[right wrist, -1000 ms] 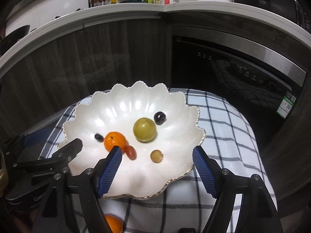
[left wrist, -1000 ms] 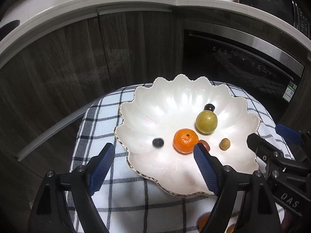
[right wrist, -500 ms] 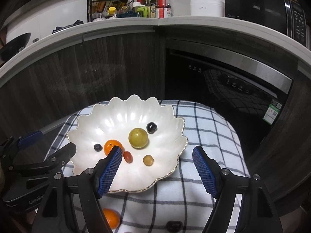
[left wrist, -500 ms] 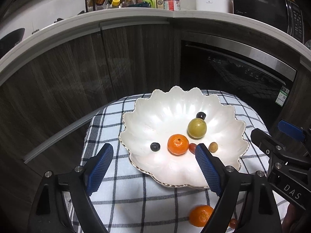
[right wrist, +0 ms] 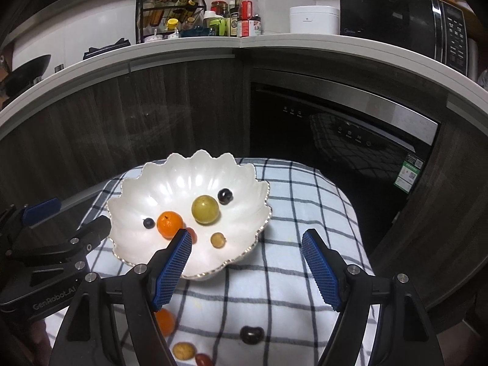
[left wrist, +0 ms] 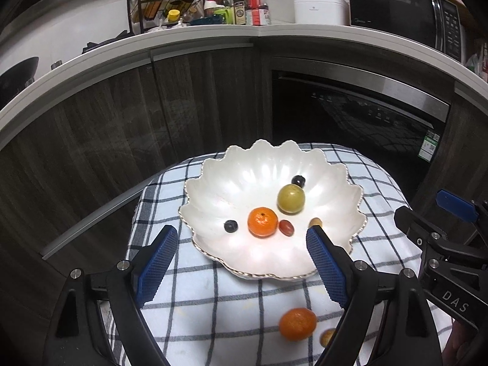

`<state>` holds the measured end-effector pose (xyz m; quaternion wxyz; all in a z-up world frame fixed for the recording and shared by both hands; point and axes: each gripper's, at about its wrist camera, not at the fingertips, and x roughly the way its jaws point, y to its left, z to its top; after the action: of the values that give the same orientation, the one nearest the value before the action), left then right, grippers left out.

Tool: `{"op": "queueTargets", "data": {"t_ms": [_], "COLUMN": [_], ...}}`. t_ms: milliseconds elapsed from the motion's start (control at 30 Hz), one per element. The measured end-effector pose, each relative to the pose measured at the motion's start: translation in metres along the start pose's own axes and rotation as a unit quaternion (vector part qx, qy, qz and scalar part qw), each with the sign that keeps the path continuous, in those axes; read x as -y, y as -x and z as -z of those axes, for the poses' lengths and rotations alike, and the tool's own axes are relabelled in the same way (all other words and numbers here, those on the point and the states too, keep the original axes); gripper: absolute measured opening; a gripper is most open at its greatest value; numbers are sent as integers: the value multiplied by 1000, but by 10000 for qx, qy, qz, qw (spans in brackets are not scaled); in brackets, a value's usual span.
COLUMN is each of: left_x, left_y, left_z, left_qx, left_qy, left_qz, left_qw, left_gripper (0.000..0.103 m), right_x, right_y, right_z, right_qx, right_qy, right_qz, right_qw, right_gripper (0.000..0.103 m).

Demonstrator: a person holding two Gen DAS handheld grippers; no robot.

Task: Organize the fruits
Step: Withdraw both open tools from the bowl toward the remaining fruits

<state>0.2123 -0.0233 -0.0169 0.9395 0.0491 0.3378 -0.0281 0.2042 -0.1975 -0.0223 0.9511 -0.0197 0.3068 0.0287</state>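
Observation:
A white scalloped bowl (left wrist: 213, 195) (right wrist: 146, 189) sits on a checked cloth and holds a mandarin (left wrist: 262, 222) (right wrist: 169, 224), a green-yellow round fruit (left wrist: 291, 198) (right wrist: 205, 209), two dark grapes (left wrist: 231, 226) (left wrist: 298, 181), a red oval fruit (left wrist: 286, 227) and a small tan fruit (right wrist: 218, 240). Loose on the cloth nearer me lie a second mandarin (left wrist: 297, 324) (right wrist: 164, 321), a tan fruit (right wrist: 183, 350), a dark fruit (right wrist: 251, 334) and a red one (right wrist: 202, 359). My left gripper (left wrist: 241, 244) and right gripper (right wrist: 245, 250) hang open and empty above the bowl's near edge.
The checked cloth (left wrist: 213, 305) covers a small table in front of dark cabinets and a built-in appliance (right wrist: 335, 140). A white countertop (left wrist: 213, 35) above carries a spice rack, bottles and a microwave. Each gripper shows at the edge of the other's view.
Both grippers have drawn back and risen from the bowl, which now looks smaller. The loose fruits on the near cloth have come into view. The left jaws spread slightly wider.

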Motion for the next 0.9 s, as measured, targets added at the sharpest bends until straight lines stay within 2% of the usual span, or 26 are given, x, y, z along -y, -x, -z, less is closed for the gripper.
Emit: {"op": "queueTargets", "data": {"t_ms": [300,433,900], "left_x": [14,18,23], "left_y": [12,17,15], "left_z": [8,15,45], "left_qx": [34,101,-42], "left_qy": [-209,-326,-791], "left_qz": [94,25,245], "left_qw": [9997,9994,9966], "left_gripper": [87,86,86], "right_x": [10,11,4], "right_y": [13,18,23], "right_z": [12,20,51], "right_qx": [-22,-41,-212], "right_qy": [13,33,133], "right_qz": [8,-6,-138], "right_qw": [10000,10000,9996], "right_gripper": [76,76,73]}}
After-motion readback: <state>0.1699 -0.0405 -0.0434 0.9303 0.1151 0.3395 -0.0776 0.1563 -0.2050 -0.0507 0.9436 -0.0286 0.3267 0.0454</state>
